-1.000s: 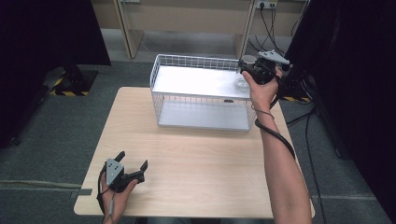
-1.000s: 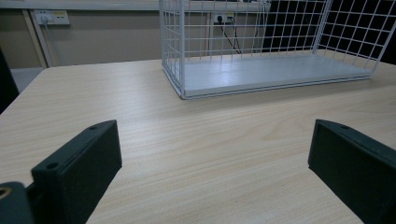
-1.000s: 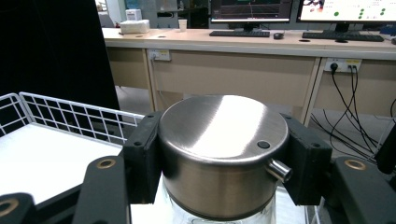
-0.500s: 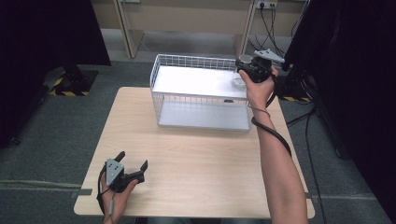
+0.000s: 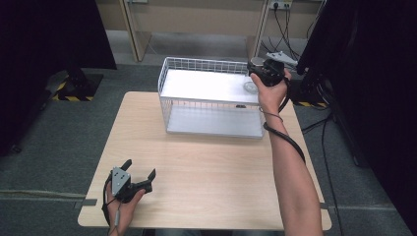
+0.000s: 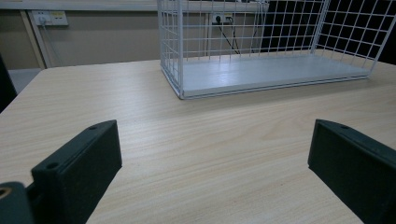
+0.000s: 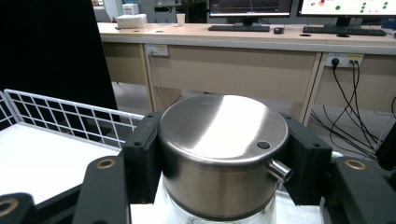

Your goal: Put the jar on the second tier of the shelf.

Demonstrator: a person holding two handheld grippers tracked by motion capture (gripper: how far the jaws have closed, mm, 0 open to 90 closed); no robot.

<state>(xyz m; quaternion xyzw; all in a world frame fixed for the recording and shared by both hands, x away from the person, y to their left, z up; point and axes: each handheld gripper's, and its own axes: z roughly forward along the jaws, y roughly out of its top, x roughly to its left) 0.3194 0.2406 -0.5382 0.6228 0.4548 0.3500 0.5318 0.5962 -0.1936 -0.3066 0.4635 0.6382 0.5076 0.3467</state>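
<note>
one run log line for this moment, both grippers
left gripper: open, low over table, holding nothing | right gripper: shut on steel lid of glass jar, above wire basket right end

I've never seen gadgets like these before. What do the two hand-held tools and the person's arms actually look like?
Each is a black hand-held tool with two blocky black jaws. The left gripper carries a grey three-cornered plate on top, and its matte jaws show small screw holes. The right gripper has brass-coloured fittings near the jaw bases, and a black cable trails from it along the forearm. Both forearms are bare; no sleeves are visible.
</note>
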